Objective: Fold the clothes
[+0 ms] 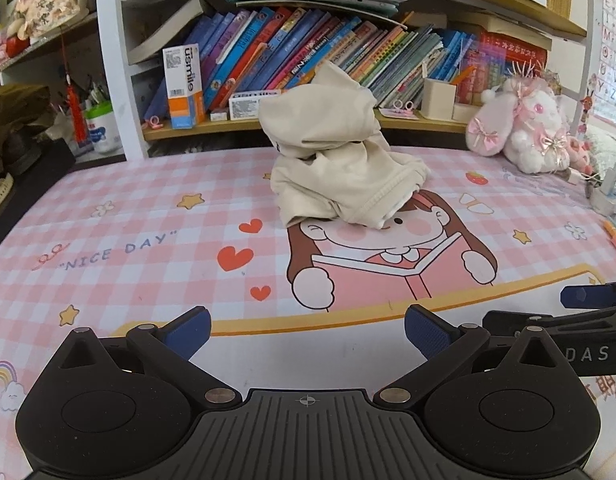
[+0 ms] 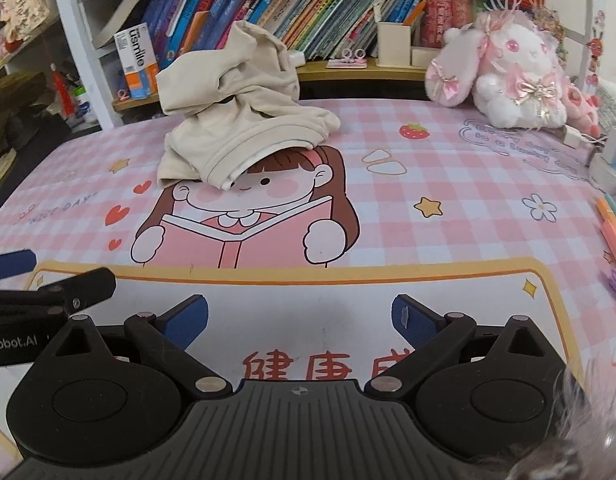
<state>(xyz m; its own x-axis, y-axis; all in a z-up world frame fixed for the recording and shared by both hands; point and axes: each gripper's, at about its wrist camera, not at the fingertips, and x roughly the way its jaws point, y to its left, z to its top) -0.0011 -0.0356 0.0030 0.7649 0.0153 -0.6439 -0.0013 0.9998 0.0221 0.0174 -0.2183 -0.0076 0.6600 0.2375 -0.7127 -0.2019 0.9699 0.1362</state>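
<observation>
Pink checked desk mat [image 1: 148,208] with a cartoon girl reading a book covers the desk, and behind it a shelf [image 1: 212,130] holds a leaning row of books [image 1: 308,48]

From the left wrist view, the left gripper [image 1: 307,330] sits low at 6 o'clock over the white panel of the mat, its blue-padded jaws spread wide with nothing between them. The cream garment [image 1: 335,160] lies in a crumpled heap at about 12 o'clock from the gripper, well apart from it, piled up tall with its hem draped over the top of the cartoon girl's head. A white and orange box [image 1: 184,86] stands upright on the shelf at 11 o'clock. A pink and white plush rabbit [image 1: 523,128] sits at 2 o'clock on the far edge of the mat. The right gripper [image 1: 587,312] pokes in from 3 o'clock, just beside the left one

From the right wrist view, the right gripper [image 2: 300,322] also rests at 6 o'clock, jaws spread and empty, above red characters printed on the mat [image 2: 467,184]. The cream garment [image 2: 236,116] sits at 11 o'clock, well apart, bunched and unfolded. The plush rabbit [image 2: 507,76] is at 1 o'clock. The left gripper [image 2: 48,296] shows at 9 o'clock, and some pens [image 2: 613,240] lie at 3 o'clock by the mat's edge
</observation>
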